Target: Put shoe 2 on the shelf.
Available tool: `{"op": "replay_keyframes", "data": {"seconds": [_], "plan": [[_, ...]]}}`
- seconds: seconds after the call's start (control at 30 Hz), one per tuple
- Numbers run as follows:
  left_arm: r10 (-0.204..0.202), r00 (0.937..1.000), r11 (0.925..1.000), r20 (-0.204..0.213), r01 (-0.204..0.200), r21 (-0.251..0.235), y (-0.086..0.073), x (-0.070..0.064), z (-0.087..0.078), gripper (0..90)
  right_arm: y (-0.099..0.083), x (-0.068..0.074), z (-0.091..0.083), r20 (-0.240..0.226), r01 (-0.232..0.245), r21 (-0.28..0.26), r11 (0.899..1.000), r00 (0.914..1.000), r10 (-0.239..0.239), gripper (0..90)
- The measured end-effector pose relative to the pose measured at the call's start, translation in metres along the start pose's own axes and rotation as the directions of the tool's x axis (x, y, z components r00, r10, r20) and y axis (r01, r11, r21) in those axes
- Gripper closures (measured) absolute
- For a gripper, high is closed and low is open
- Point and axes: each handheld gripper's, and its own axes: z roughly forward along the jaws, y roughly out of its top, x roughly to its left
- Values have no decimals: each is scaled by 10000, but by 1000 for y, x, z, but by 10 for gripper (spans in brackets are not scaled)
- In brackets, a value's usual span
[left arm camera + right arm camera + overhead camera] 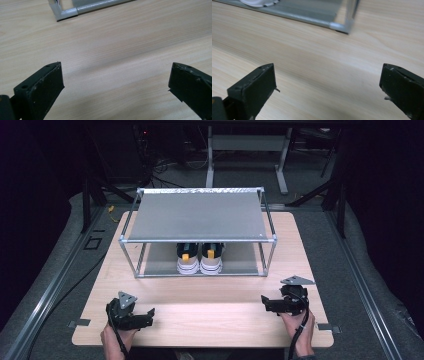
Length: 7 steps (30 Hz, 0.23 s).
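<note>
There, a pair of sneakers [199, 258] under the rack [197, 215], toes toward the person, left claw [116, 80] and right claw [327, 80] both wide.

Two black units here, one in each hand: the left hand-held gripper [131, 314] carries a small grey three-cornered plate on top, and the right hand-held gripper [285, 301] wears the same plate. A black cable trails off each, running back along the wrists. Up close the jaws are blocky matte-black slabs with small screw holes along the top edges and scuffed, pale-flecked faces. Forearms bare, no sleeves visible.
</note>
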Motion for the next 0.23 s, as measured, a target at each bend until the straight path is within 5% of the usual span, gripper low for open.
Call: {"op": "replay_keyframes", "data": {"seconds": [0.13, 0.17, 0.23], "plan": [[-88, 10000, 10000, -12, 88, 23, -3, 2, 0, 0, -16, -14, -2, 391, -426, 33, 9991, 9983, 424, 0], [-61, 10000, 10000, -19, 61, 54, -3, 3, 0, 0, -20, -19, -2, -233, -535, -6, 9986, 9983, 535, 0], [-67, 10000, 9999, -17, 67, 82, -3, 3, 1, 0, -25, -22, -3, 318, -682, 70, 9976, 9972, 680, 0]]}}
